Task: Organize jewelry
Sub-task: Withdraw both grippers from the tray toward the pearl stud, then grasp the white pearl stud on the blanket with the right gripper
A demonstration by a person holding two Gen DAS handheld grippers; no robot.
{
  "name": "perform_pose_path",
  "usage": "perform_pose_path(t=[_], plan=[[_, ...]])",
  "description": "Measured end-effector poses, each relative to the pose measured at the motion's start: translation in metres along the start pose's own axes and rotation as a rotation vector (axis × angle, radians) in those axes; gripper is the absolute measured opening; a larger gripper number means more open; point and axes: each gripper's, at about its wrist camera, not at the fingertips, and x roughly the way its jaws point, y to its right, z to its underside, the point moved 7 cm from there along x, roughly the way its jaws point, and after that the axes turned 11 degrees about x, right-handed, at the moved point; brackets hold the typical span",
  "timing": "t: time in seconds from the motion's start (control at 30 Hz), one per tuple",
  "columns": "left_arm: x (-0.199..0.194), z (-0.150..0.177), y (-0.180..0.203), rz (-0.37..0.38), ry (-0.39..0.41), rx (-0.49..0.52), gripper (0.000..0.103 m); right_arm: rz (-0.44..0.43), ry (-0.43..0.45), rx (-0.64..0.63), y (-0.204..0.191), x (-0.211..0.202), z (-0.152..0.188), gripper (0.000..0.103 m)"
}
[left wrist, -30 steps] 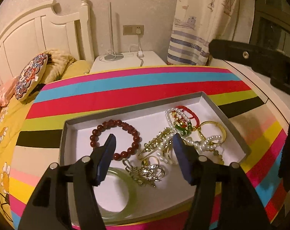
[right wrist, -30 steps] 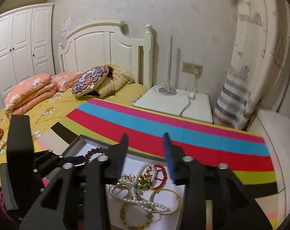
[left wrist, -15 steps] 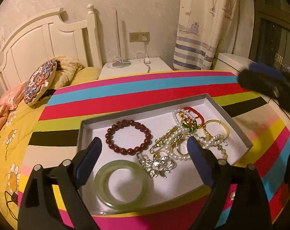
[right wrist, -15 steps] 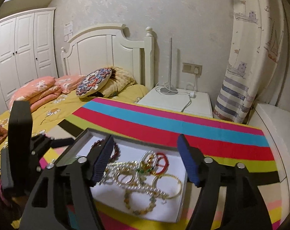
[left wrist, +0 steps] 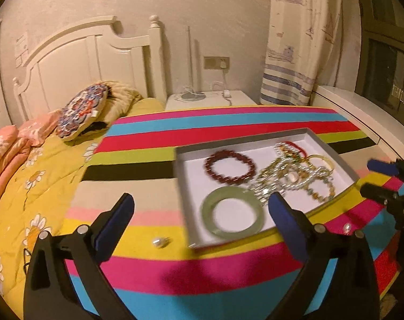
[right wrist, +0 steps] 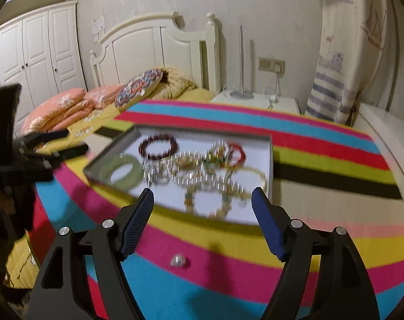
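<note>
A shallow grey tray (left wrist: 181, 186) lies on the striped cloth. It holds a green jade bangle (left wrist: 208, 213), a dark red bead bracelet (left wrist: 210, 164) and a tangle of pearl and gold pieces (left wrist: 290, 173). My left gripper (left wrist: 200, 197) hovers over the cloth at the tray's near left corner; its jaws are opening, with nothing between them. One loose pearl (left wrist: 160, 242) lies on the cloth beneath it. In the right wrist view my right gripper (right wrist: 202, 192) hangs before the tray (right wrist: 270, 165), jaws opening and empty. Another loose pearl (right wrist: 178, 260) lies below.
The striped cloth (left wrist: 228, 125) covers a round-edged surface beside a bed with a yellow quilt (left wrist: 42, 165) and pillows. A white nightstand (left wrist: 210, 98) with a lamp base, a curtain (left wrist: 295, 53) and a white ledge (left wrist: 362, 112) stand behind. Wardrobe doors (right wrist: 28, 58) are at far left.
Both grippers have drawn back from over the tray and their jaws have spread wider. The left one shifted left, so the tray now sits to its right. Loose pearls have come into view.
</note>
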Motion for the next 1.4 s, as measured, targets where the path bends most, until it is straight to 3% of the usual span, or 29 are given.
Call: perform_pose_path(t=[0.17, 0.27, 0.33, 0.57, 0.77, 1.07, 1.13, 1.23, 1.33, 1.4], plan=[[-0.008, 0.022, -0.030, -0.016, -0.013, -0.023, 0.100, 0.006, -0.084, -0.036, -0.004, 0.008, 0.032, 0.073], [-0.007, 0.037, -0.043, -0.015, -0.042, -0.025, 0.100, 0.020, -0.079, -0.060, -0.010, 0.005, 0.035, 0.072], [-0.005, 0.046, -0.047, -0.017, -0.065, -0.017, 0.100, 0.039, -0.123, -0.061, -0.013, 0.009, 0.041, 0.072], [0.021, 0.072, -0.046, 0.017, -0.180, 0.055, 0.099, 0.069, -0.193, -0.058, -0.014, 0.017, 0.051, 0.046], [0.033, 0.074, -0.041, 0.047, -0.204, 0.087, 0.092, 0.081, -0.228, -0.068, -0.018, 0.025, 0.058, 0.026], [0.054, 0.064, -0.036, 0.086, -0.233, 0.135, 0.066, 0.076, -0.228, -0.063, -0.018, 0.026, 0.057, 0.018], [0.058, 0.063, -0.034, 0.108, -0.243, 0.139, 0.046, 0.074, -0.228, -0.062, -0.018, 0.026, 0.057, 0.017], [0.059, 0.062, -0.030, 0.150, -0.236, 0.138, 0.029, 0.075, -0.228, -0.064, -0.018, 0.026, 0.057, 0.017], [0.058, 0.063, -0.023, 0.160, -0.227, 0.154, 0.014, 0.073, -0.228, -0.069, -0.019, 0.025, 0.057, 0.017], [0.056, 0.064, -0.022, 0.152, -0.226, 0.162, 0.014, 0.069, -0.227, -0.072, -0.020, 0.025, 0.057, 0.017]])
